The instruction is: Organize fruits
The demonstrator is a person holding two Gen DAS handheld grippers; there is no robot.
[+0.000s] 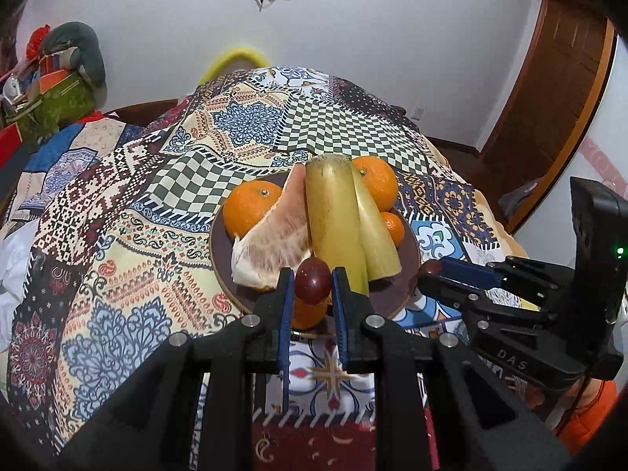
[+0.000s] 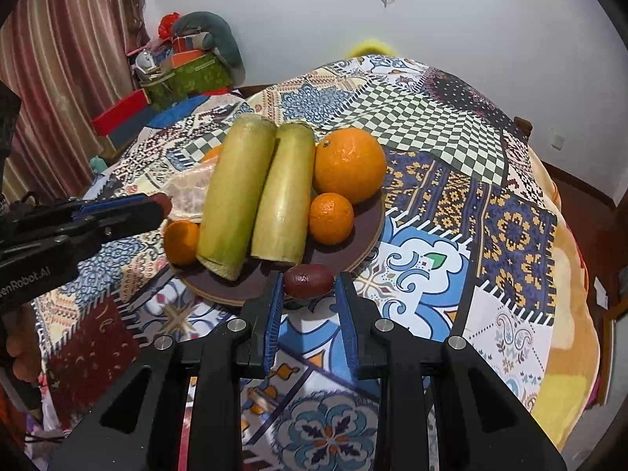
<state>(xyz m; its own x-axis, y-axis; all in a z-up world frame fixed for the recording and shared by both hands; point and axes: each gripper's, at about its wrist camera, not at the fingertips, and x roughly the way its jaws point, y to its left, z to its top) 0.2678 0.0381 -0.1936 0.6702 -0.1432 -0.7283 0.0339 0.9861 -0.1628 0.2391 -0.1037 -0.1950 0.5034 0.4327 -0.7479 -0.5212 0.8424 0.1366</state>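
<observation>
A dark brown plate [image 1: 408,274] [image 2: 369,231] on the patterned tablecloth holds two pale green sugarcane pieces [image 1: 333,216] [image 2: 235,192], several oranges [image 1: 251,204] [image 2: 349,165] and a pomelo wedge [image 1: 274,243] [image 2: 188,192]. My left gripper [image 1: 313,282] is shut on a dark red jujube [image 1: 313,278] above the plate's near edge. My right gripper [image 2: 309,286] is shut on a second dark red jujube [image 2: 309,280] at the plate's near rim. Each gripper shows in the other's view, the right one [image 1: 431,271] and the left one [image 2: 161,204].
The table is covered by a patchwork cloth [image 1: 243,125] [image 2: 471,204]. A pile of boxes and cloth [image 1: 51,90] [image 2: 188,62] stands at the far left by a striped curtain [image 2: 59,59]. A wooden door frame [image 1: 549,117] is at the right.
</observation>
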